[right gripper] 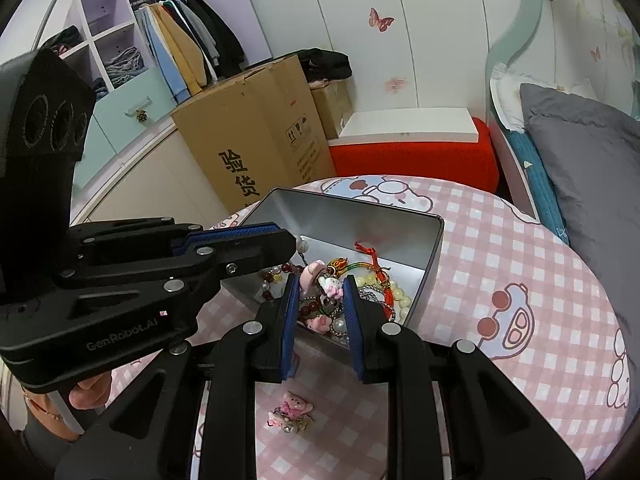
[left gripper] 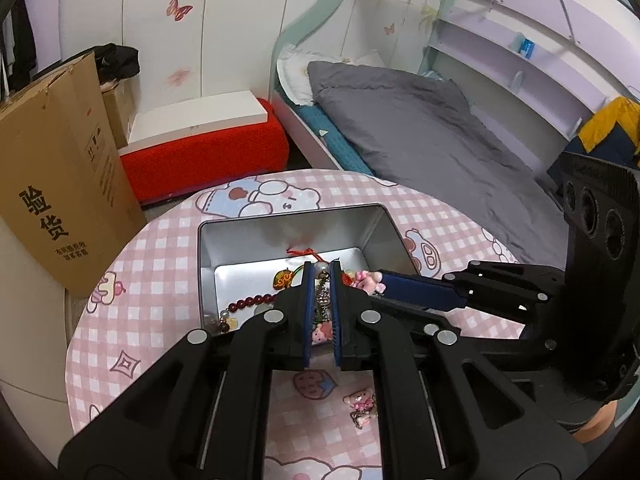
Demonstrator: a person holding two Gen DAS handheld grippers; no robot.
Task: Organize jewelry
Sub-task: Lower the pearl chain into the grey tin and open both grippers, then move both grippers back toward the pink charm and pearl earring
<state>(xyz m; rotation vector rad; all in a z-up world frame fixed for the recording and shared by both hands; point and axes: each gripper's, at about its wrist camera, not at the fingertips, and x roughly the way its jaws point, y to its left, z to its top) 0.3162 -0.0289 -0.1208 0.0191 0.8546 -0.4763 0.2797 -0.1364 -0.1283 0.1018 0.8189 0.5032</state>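
Left gripper (left gripper: 322,280) pinches a silvery chain charm (left gripper: 323,300) over the tin (left gripper: 288,216). Right gripper (right gripper: 322,296) clamps a pink charm (right gripper: 332,290) there. Risk: chains snag together, dragging pieces out. Bear charm (right gripper: 294,404) remains on near counter (right gripper: 520,280).

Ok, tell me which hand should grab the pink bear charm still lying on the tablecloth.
Neither is free; I'd use the right tool. The pink bear charm lies just below it, and it could drop its pink charm into the tin.
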